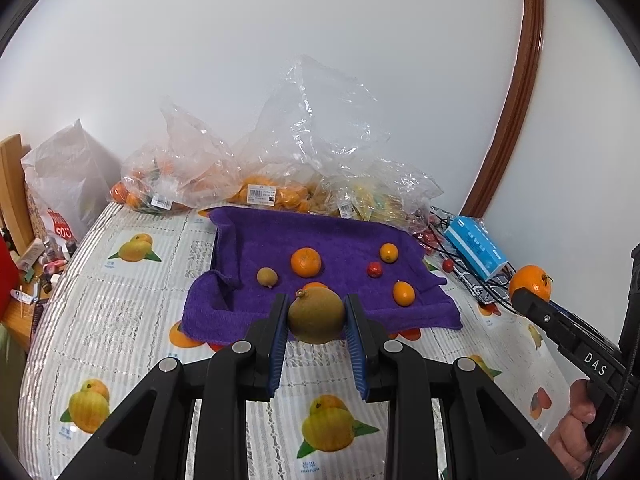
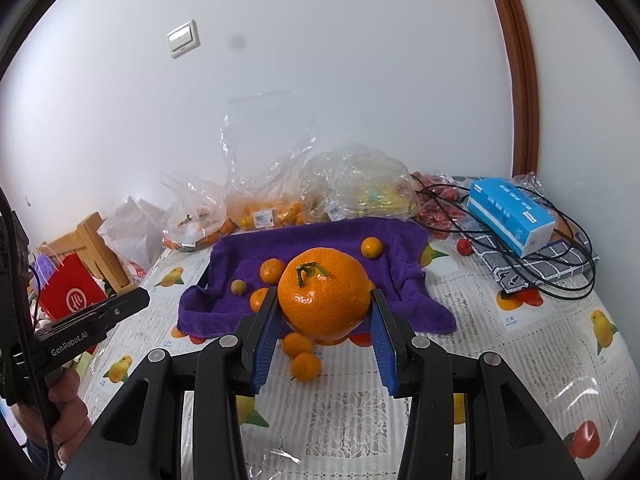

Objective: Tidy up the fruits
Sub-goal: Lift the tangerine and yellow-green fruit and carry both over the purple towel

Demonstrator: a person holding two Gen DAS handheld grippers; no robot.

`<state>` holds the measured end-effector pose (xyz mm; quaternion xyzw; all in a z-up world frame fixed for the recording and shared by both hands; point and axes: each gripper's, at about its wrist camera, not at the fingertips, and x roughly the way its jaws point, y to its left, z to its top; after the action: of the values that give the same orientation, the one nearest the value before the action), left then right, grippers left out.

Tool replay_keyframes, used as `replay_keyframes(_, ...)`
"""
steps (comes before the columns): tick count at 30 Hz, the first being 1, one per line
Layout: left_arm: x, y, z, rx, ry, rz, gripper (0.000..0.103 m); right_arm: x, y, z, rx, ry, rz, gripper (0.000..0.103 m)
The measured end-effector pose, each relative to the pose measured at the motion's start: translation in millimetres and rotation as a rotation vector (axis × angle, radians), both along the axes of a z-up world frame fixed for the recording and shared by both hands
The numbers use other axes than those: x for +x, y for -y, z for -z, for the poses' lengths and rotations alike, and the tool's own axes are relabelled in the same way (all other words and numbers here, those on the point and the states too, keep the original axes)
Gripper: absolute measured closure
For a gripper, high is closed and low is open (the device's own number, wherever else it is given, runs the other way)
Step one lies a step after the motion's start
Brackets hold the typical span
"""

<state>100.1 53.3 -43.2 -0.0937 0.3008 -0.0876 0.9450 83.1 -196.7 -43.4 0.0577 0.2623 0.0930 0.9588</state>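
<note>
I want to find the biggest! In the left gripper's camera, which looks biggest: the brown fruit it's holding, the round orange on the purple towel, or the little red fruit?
1. Brown fruit, though it sits closest to the camera.
2. Round orange.
3. Little red fruit.

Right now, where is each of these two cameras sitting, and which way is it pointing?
Left wrist: on the left gripper, looking along its fingers, shut on a brownish-green fruit, toward the purple towel and wall; the right gripper and hand show.
Right wrist: on the right gripper, shut on a big orange, facing likewise; the left gripper and hand show.
Shared: towel, plastic fruit bags, blue tissue pack.
</note>
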Motion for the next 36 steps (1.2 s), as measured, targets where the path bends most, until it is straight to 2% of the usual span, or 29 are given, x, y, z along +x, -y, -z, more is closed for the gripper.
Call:
replay_keyframes(11,22,-2,2,0.025,-0.001,-0.017,0.077,26,-9,2,-0.004,-0.004,-0.017,0.06)
replay_keyframes(36,92,6,14,0.012,-0.012,-0.039,0.077,106,-22,6,0.006,-0.016,-0.062,0.06)
